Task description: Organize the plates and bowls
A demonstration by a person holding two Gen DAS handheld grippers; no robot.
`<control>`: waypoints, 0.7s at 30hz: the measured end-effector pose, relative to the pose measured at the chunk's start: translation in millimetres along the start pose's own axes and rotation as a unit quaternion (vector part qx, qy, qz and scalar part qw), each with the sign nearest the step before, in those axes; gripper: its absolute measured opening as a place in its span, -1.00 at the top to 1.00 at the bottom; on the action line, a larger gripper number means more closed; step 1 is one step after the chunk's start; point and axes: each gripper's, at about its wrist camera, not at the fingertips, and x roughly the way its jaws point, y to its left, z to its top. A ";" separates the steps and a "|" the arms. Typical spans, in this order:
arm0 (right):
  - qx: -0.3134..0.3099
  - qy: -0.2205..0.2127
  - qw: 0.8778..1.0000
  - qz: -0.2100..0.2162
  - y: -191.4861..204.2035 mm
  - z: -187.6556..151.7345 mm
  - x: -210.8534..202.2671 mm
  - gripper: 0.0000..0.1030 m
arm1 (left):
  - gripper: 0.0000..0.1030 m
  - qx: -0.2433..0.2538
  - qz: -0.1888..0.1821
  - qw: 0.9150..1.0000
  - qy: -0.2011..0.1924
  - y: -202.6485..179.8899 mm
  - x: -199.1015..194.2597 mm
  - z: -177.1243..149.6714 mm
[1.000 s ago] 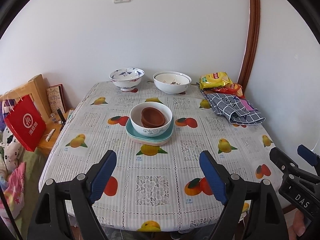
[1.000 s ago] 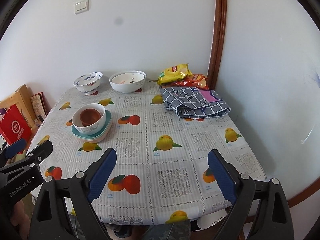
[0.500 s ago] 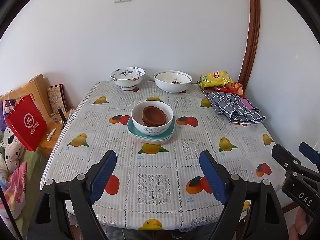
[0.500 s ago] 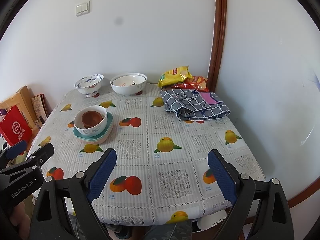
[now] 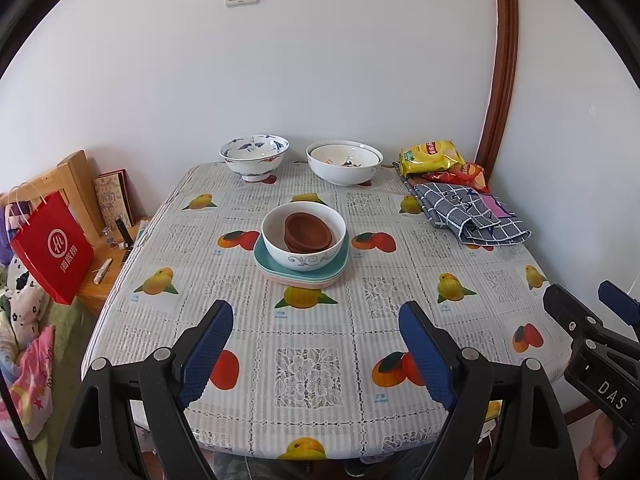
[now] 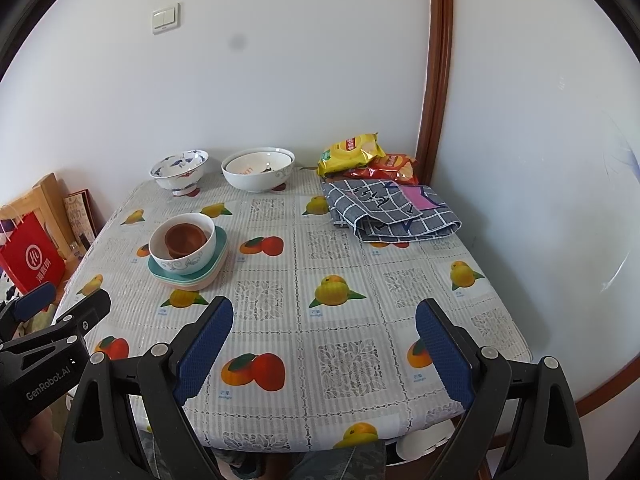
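Brown cups nested in a white bowl on stacked plates, mid-desk, with both your claws empty.

Your left claw and right claw are each spread wide above the near edge of the desk, gripping nothing. The brown cups sit inside the white bowl, which rests on the teal plates at the desk's middle. At the far edge, beside the wall, you have a blue-patterned bowl and a large white bowl standing apart, with snack bags and a checked cloth to their right.
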 end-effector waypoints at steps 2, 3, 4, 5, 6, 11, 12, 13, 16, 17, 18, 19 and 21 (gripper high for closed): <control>0.000 0.001 1.000 0.000 -0.2 -0.1 0.0 -0.78 | -0.63 -0.001 0.000 1.000 0.000 -0.2 -0.4 0.2; 0.000 0.001 1.000 0.000 0.1 0.0 0.0 -0.78 | -0.63 0.000 -0.001 1.000 0.000 0.1 -0.6 0.2; 0.000 0.000 1.000 0.000 -0.3 -0.1 -0.2 -0.78 | -0.63 0.000 0.000 1.000 0.000 0.1 -0.6 0.2; 0.000 0.000 1.000 0.000 -0.4 -0.2 -0.2 -0.78 | -0.63 0.000 -0.001 1.000 -0.001 0.6 -1.2 0.0; 0.000 0.000 1.000 0.000 0.0 -0.2 -0.2 -0.78 | -0.63 0.000 -0.001 1.000 0.000 0.2 -0.5 0.2; 0.000 0.000 1.000 0.001 0.4 0.5 -0.9 -0.78 | -0.63 0.001 -0.001 1.000 0.001 0.3 -0.9 0.1; -0.001 0.000 1.000 0.001 1.1 0.9 -1.1 -0.78 | -0.63 0.001 -0.001 1.000 0.001 0.3 -1.2 0.7; -0.001 0.000 1.000 0.000 1.3 1.0 -1.8 -0.79 | -0.63 0.001 -0.001 1.000 0.001 0.6 -1.5 0.8; -0.002 -0.001 1.000 0.001 3.2 1.6 -2.5 -0.78 | -0.63 0.001 -0.001 1.000 0.001 0.3 -1.0 0.6; -0.002 -0.001 1.000 0.001 3.5 1.8 -2.5 -0.78 | -0.63 0.001 -0.001 1.000 0.001 0.7 -1.2 0.6; -0.002 -0.001 1.000 0.001 3.6 2.0 -2.4 -0.78 | -0.63 0.001 -0.001 1.000 0.001 0.5 -1.3 0.4; -0.002 -0.001 1.000 0.001 3.5 1.8 -2.7 -0.78 | -0.63 0.002 -0.001 1.000 0.001 0.3 -1.2 0.2; -0.002 -0.002 1.000 0.001 4.4 2.2 -3.2 -0.78 | -0.63 0.001 -0.001 1.000 0.001 0.5 -1.1 0.2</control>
